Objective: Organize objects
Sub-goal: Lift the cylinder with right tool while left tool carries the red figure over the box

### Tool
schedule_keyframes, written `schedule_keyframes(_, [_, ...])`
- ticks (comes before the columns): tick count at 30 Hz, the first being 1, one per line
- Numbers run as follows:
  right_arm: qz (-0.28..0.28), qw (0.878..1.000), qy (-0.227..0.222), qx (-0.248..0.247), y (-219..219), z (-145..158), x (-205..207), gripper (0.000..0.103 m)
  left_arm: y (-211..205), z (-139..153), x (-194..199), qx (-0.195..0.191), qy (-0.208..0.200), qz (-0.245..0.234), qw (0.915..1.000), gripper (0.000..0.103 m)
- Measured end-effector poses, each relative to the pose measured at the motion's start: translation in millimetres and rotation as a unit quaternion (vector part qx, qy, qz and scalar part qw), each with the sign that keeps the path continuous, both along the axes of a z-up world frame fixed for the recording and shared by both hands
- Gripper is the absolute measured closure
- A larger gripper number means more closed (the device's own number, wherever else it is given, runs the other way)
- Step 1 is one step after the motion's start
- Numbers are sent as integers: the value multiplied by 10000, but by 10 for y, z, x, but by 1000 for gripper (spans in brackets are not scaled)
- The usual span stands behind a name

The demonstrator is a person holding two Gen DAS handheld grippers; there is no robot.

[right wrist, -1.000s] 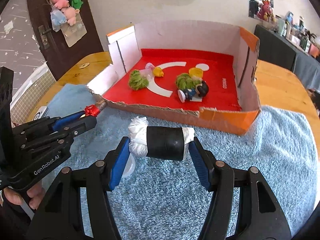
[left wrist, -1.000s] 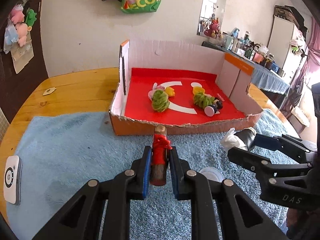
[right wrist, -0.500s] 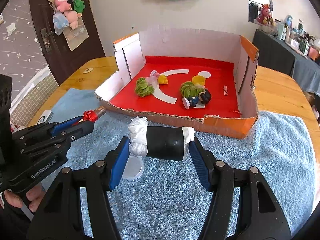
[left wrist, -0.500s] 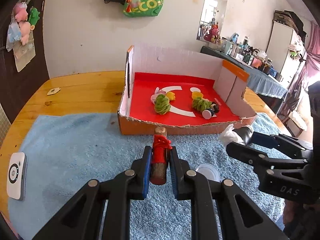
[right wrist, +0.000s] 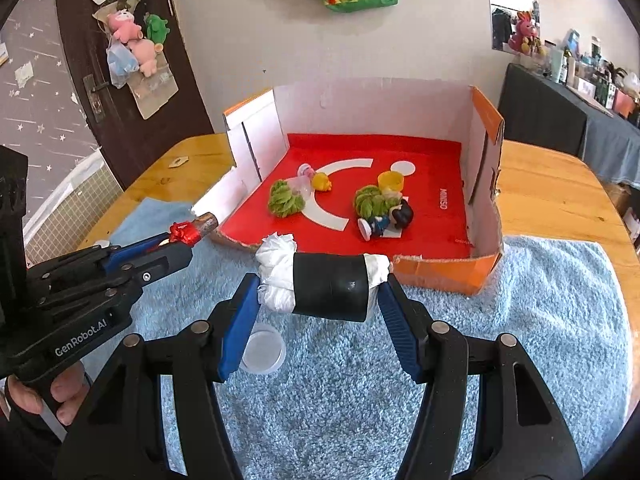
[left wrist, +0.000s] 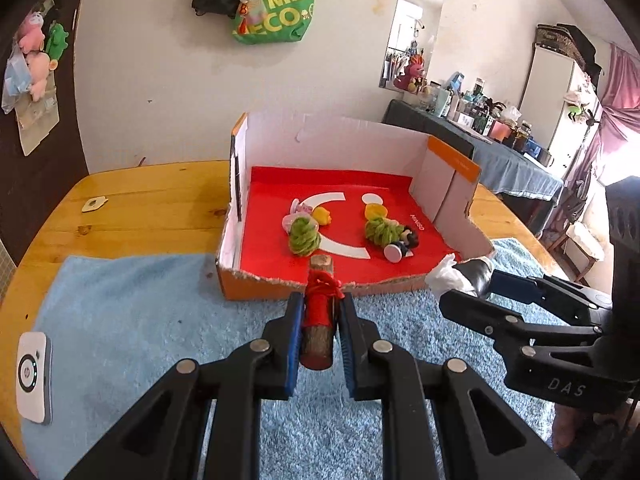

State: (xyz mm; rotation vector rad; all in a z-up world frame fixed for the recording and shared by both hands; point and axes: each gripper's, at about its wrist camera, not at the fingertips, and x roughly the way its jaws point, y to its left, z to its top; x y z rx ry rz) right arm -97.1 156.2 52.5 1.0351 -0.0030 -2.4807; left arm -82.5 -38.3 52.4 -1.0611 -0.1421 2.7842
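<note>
Both grippers sit higher and farther from the box (left wrist: pixel 256 292) than a second ago. Left gripper (left wrist: pixel 318 316) clamps a stick (left wrist: pixel 318 320); right gripper (right wrist: pixel 320 300) clamps a roll (right wrist: pixel 330 286). Readable: "GenRobot.AI", "DAS", "MINISO".

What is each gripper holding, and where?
Left gripper: small wooden stick, clamped across its red-wrapped middle. Right gripper: black roll, pinched by its white-stuffed ends.

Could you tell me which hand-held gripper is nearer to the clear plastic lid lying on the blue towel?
Right. The right hand-held gripper hangs directly over the clear plastic lid; the left hand-held gripper is off to the lid's left.
</note>
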Motion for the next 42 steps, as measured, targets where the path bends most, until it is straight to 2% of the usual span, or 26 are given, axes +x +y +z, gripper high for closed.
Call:
schedule_keyframes(21, [-51,10000,69,-34,35,131,-339,44,17,126,-459,-24,-38,-127,9999,85])
schedule_keyframes(30, [-60,9998,-168,65,60,80,-584,44,33,108,-615,-43,-122,-192,9997,85])
schedule_keyframes(42, [-53,9966,-574,584,26,-103,-829,44,40,-71,-796,-26,-516,-338,9981,85])
